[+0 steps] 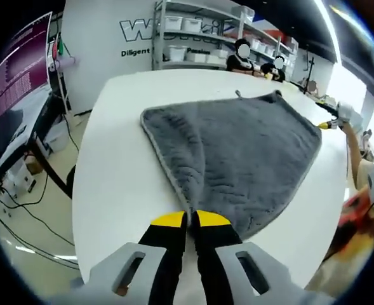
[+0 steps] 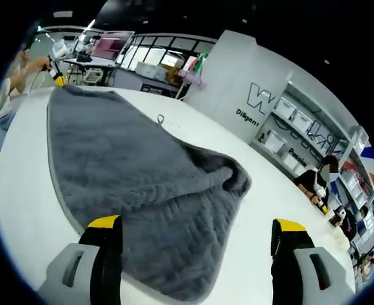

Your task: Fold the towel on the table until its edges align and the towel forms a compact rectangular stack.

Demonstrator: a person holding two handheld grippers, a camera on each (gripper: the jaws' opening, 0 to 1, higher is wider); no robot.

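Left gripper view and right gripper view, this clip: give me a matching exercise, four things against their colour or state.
Things:
1. towel
2. table
3. left gripper
4. right gripper

States:
A. white
B. jaws wide apart over the cloth
C. grey, spread out, one corner rumpled
D. jaws closed on a towel corner

Pairs: 1-C, 2-A, 3-D, 4-B

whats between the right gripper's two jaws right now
In the right gripper view, the open right gripper straddles the near edge of the grey towel; beside it, toward the right jaw, is bare white table.
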